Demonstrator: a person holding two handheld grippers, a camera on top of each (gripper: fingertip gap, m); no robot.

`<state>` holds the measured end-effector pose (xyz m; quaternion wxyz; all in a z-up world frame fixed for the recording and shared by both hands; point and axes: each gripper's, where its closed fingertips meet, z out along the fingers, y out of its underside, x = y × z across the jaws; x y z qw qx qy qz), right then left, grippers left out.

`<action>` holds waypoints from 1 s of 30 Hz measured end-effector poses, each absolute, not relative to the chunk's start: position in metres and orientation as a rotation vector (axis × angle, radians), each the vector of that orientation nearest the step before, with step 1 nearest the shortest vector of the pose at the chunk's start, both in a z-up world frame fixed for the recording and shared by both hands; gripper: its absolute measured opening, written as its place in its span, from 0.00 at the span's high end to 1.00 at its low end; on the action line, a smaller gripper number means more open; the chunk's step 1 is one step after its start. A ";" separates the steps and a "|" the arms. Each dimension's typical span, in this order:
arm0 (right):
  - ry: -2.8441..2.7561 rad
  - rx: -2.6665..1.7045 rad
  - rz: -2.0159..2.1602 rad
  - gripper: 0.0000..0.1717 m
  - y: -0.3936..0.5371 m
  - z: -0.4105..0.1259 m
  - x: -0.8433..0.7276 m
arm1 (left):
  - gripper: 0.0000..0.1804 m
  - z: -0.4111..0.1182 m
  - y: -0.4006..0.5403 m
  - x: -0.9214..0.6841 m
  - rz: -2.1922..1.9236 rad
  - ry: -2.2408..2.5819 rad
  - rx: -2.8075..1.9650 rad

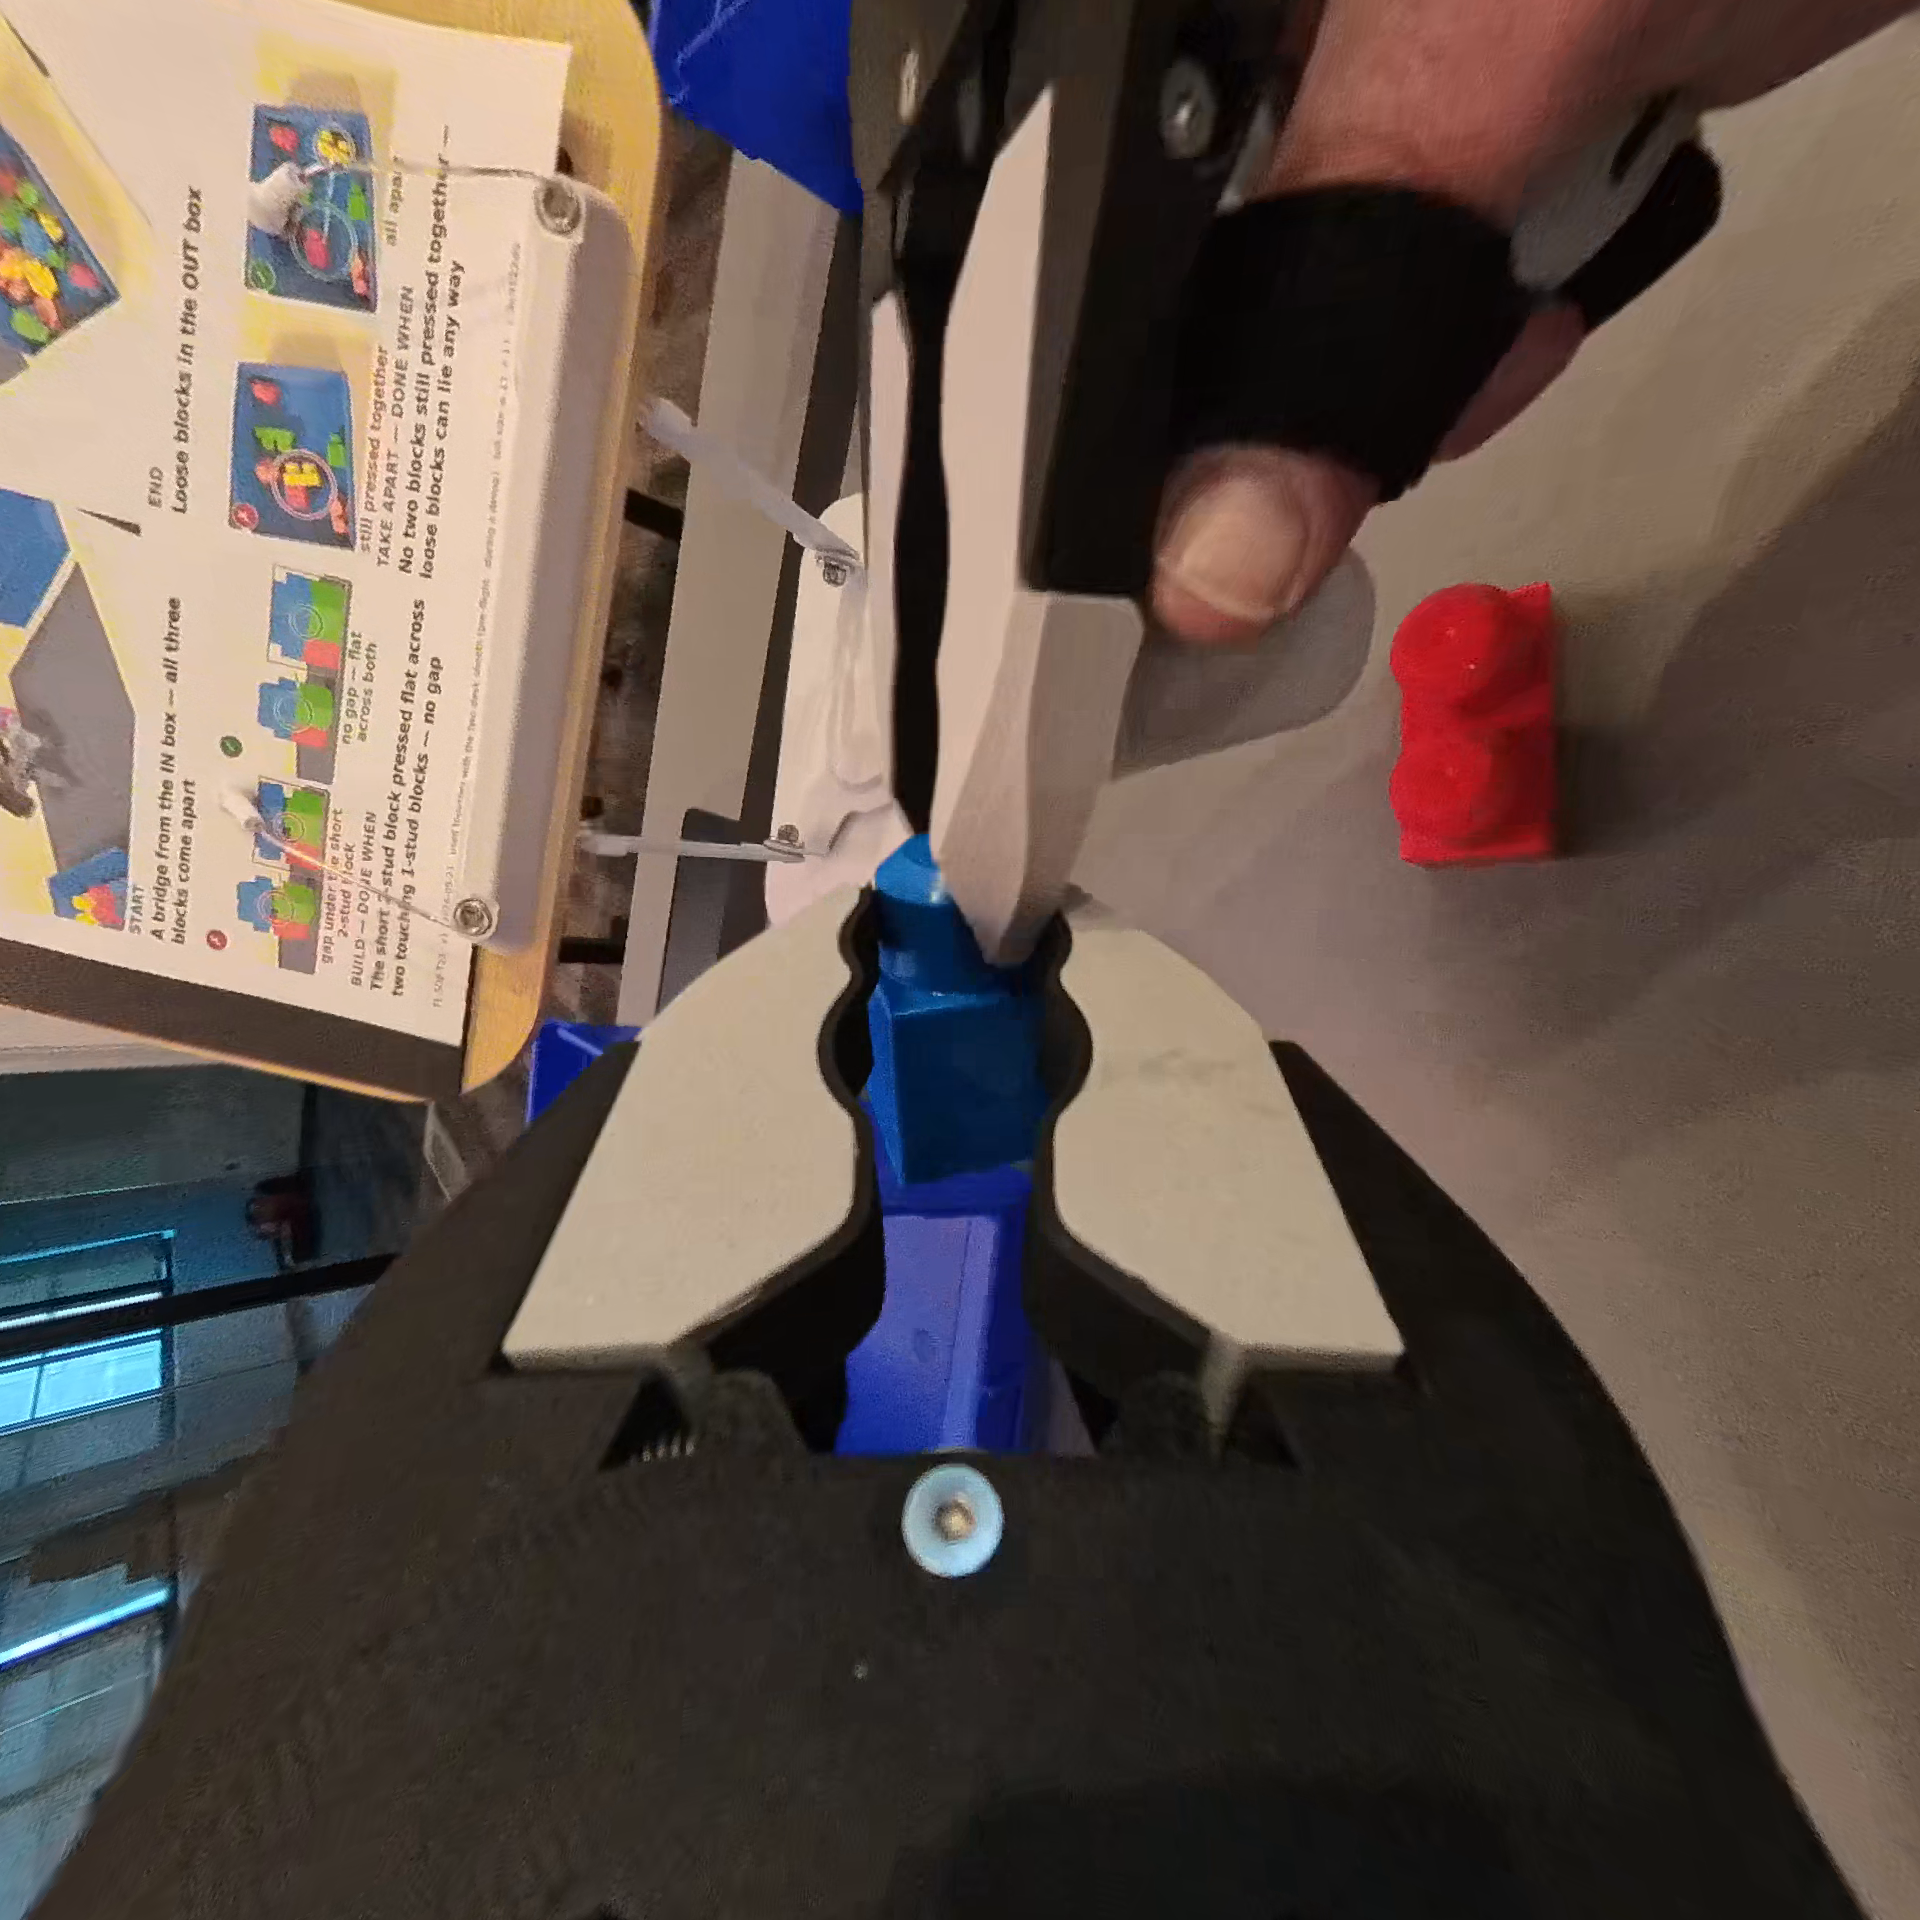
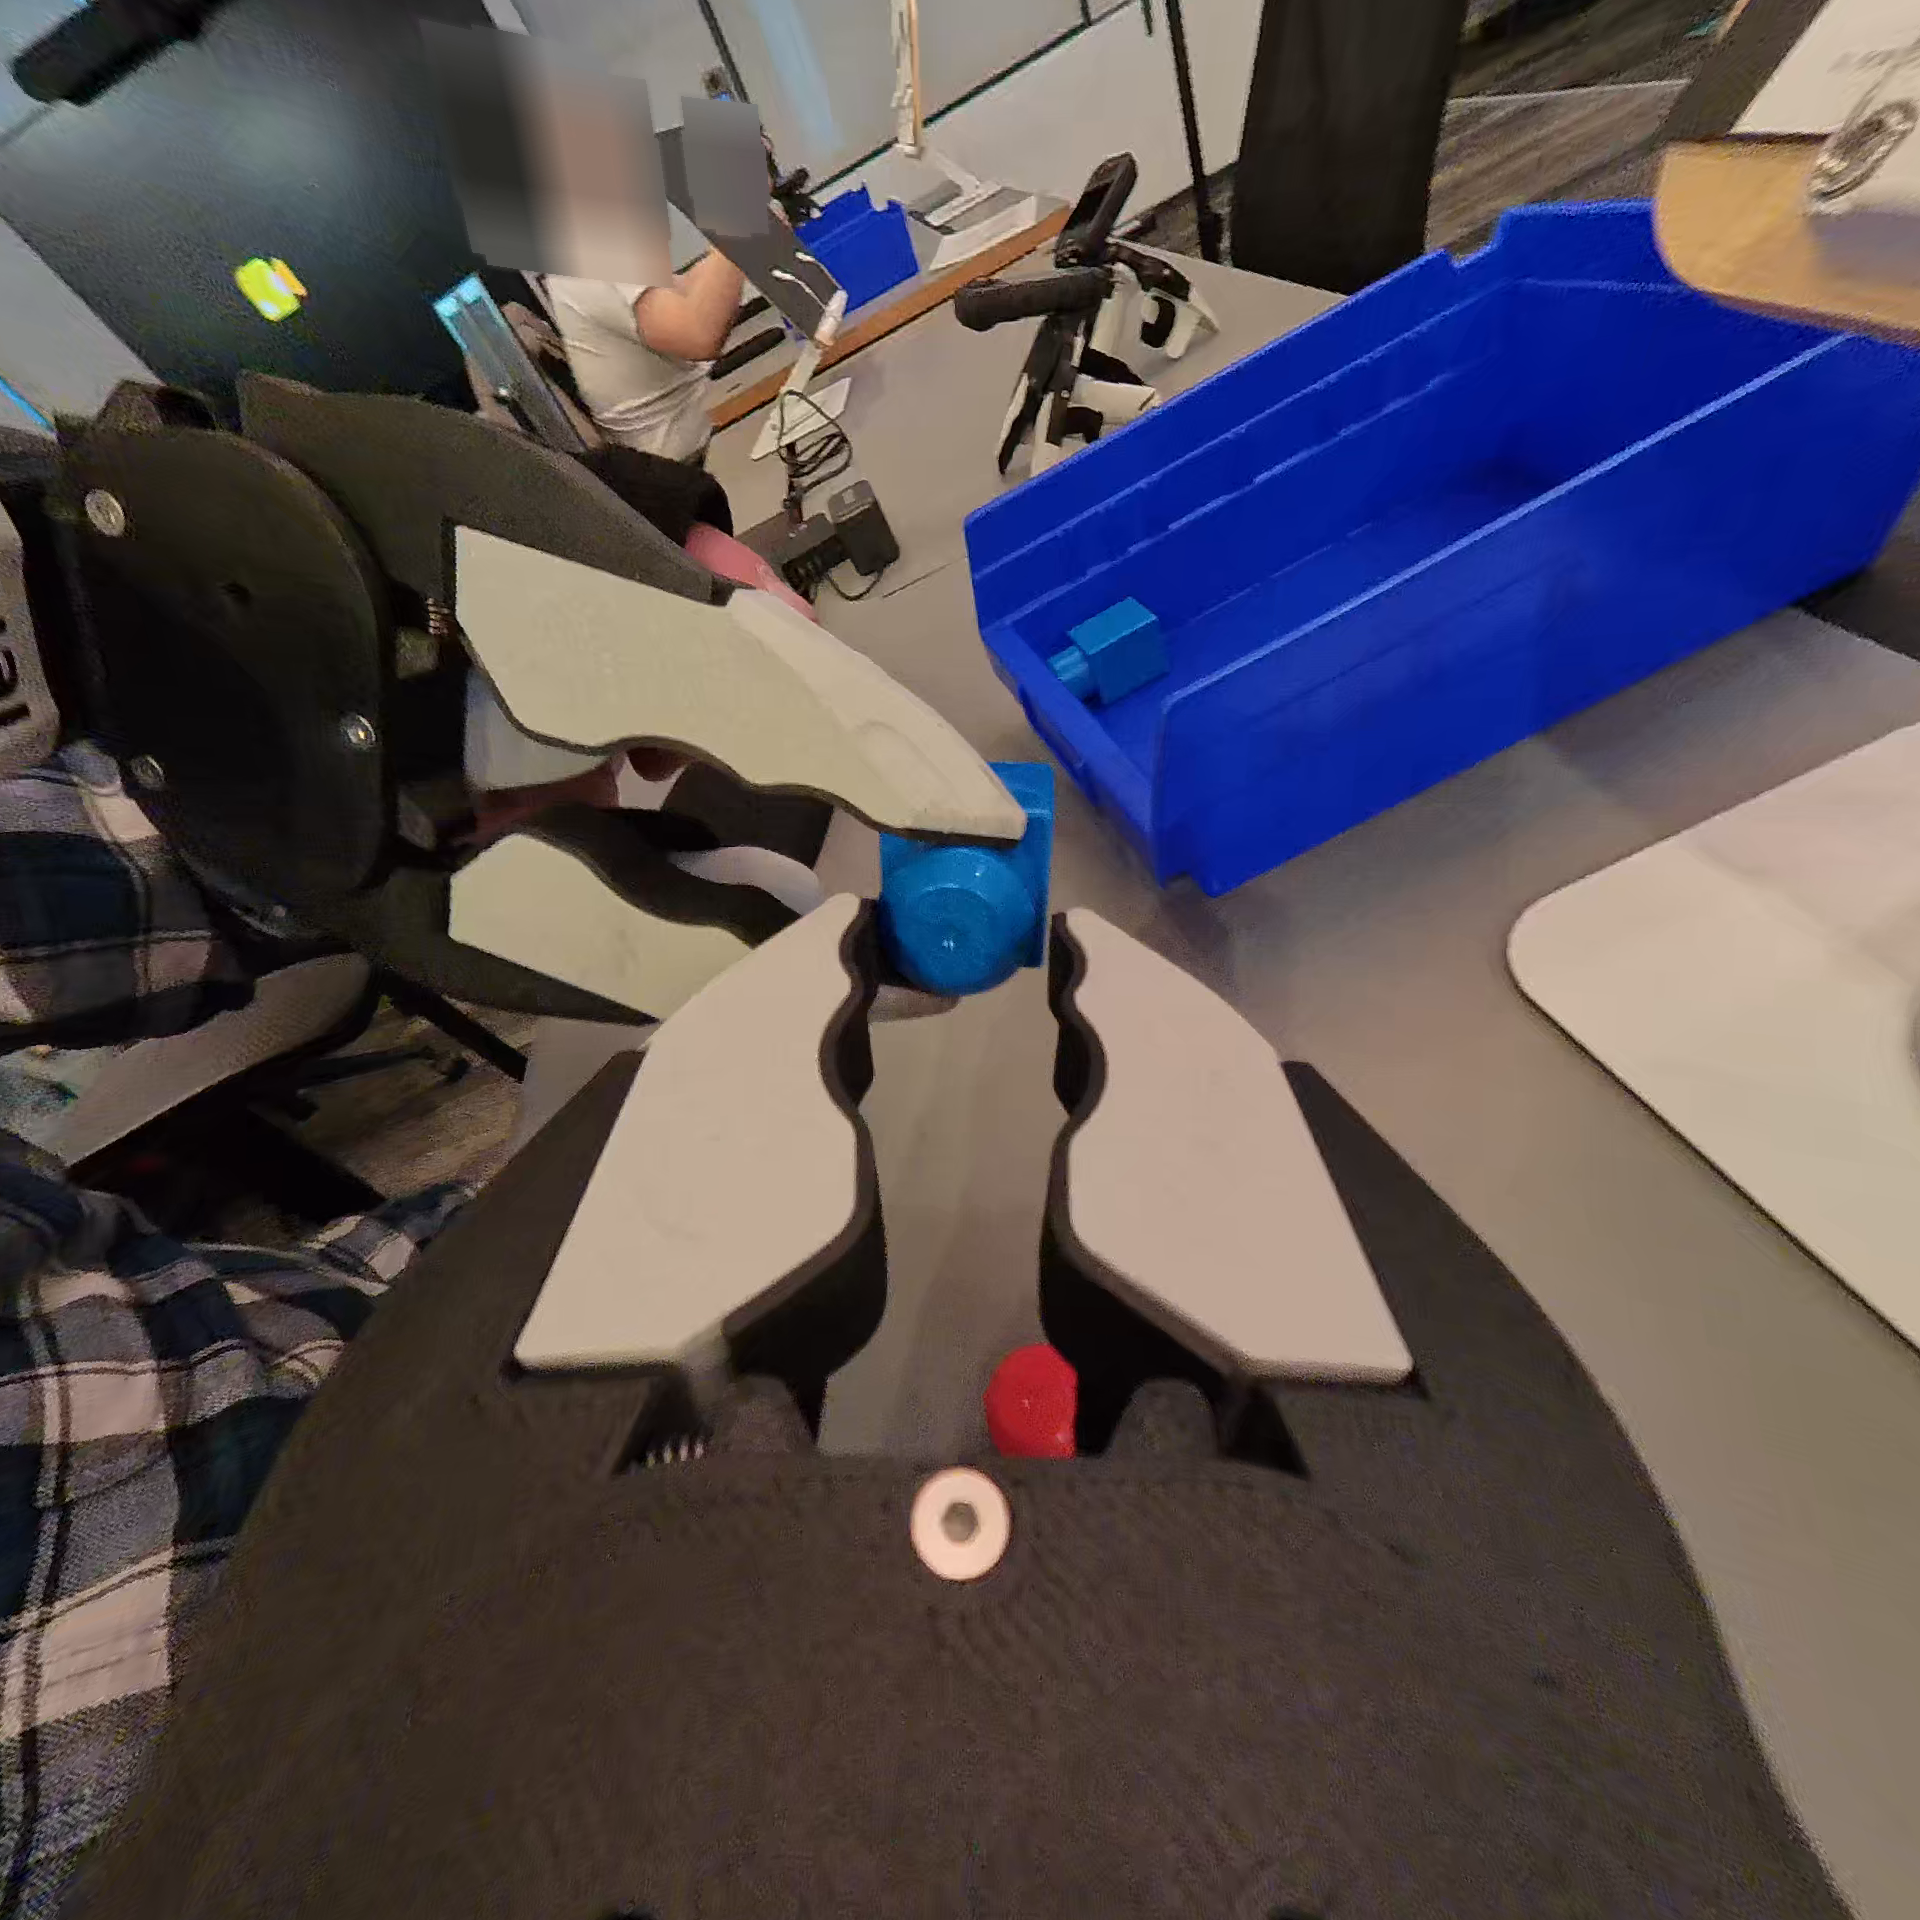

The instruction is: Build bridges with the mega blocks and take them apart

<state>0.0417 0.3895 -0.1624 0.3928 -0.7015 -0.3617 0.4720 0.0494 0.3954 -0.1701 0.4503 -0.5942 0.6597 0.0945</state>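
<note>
My left gripper (image 1: 961, 904) is shut on a blue one-stud block (image 1: 951, 1081) and holds it above the table, stud pointing away. The right wrist view shows its fingers (image 2: 790, 717) above and below that block (image 2: 961, 920). My right gripper (image 2: 956, 920) meets the block from the stud end, its two tips closed on the block's sides by the stud. One of its fingers (image 1: 1029, 790) reaches the block's shoulder in the left wrist view. A red two-stud block (image 1: 1475, 727) lies on the grey table; it also shows under my right gripper (image 2: 1029, 1403).
A blue bin (image 2: 1558, 727) stands on the table at the right with another blue one-stud block (image 2: 1117, 649) inside. An instruction sheet on a wooden board (image 1: 260, 468) is at the left. A white mat (image 2: 1714, 987) lies at the right. A person sits at a far desk. The tips of both grippers are at nearly the same place.
</note>
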 end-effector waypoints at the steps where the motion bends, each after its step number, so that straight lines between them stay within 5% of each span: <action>1: -0.924 -1.778 1.203 0.83 0.388 -0.163 0.040 | 0.85 -0.171 0.395 0.051 0.249 1.622 -1.461; 6: -1.009 -1.766 1.154 0.84 0.382 -0.166 0.052 | 0.81 -0.175 0.384 0.054 0.254 1.657 -1.428; 9: -1.091 -1.826 0.969 0.83 0.399 -0.175 0.084 | 0.91 -0.172 0.393 0.021 0.206 1.688 -1.561; 15: -1.192 -1.827 0.781 0.83 0.415 -0.204 0.117 | 0.81 -0.194 0.463 -0.115 0.233 1.765 -2.115; 18: -1.187 -1.835 0.810 0.83 0.415 -0.220 0.118 | 0.79 -0.219 0.498 -0.177 0.499 2.029 -2.096; 30: -1.277 -1.826 0.841 0.83 0.405 -0.243 0.111 | 0.66 -0.289 0.517 -0.219 0.327 2.301 -2.497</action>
